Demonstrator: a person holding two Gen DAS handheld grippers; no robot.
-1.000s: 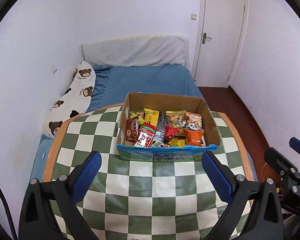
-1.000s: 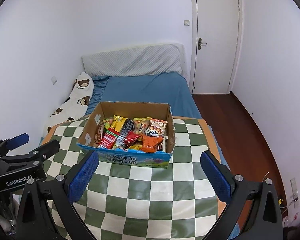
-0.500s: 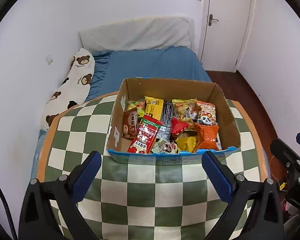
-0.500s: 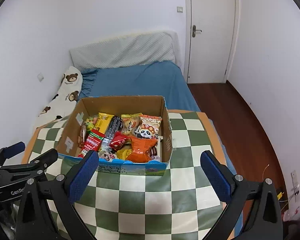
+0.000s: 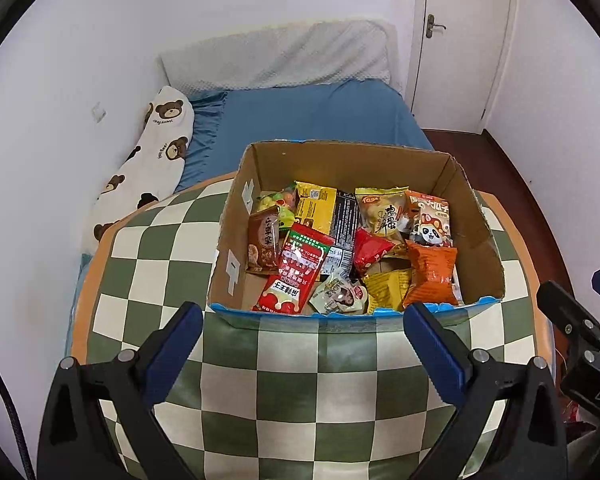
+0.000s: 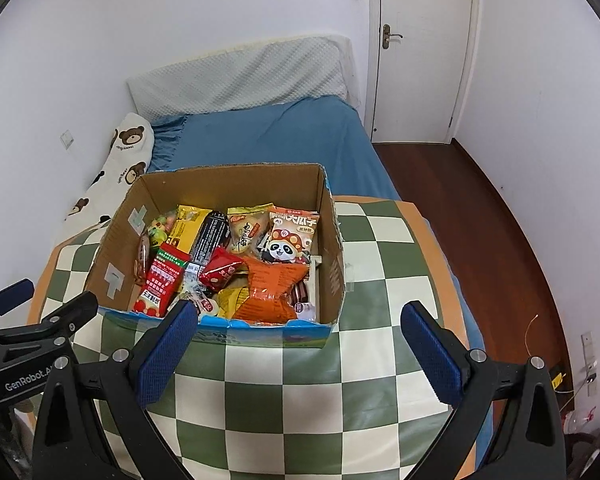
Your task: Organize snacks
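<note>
An open cardboard box (image 5: 236,240) full of several snack packets stands on a green-and-white checked table (image 5: 292,392). Inside are a red packet (image 5: 296,276), an orange packet (image 5: 432,276) and a panda packet (image 5: 430,222). My left gripper (image 5: 302,354) is open and empty, just short of the box's near rim. The box also shows in the right wrist view (image 6: 332,264), with its orange packet (image 6: 270,292) and panda packet (image 6: 290,236). My right gripper (image 6: 298,354) is open and empty, in front of the box's near right corner.
A bed with a blue sheet (image 5: 312,116) and a bear-print pillow (image 5: 148,160) lies beyond the table. A white door (image 6: 420,48) and wooden floor (image 6: 480,208) are at the right. The table's orange edge (image 6: 440,248) drops off on the right.
Both grippers have moved forward toward the box and tilted down, so the box looks larger and closer. Both stay open.
</note>
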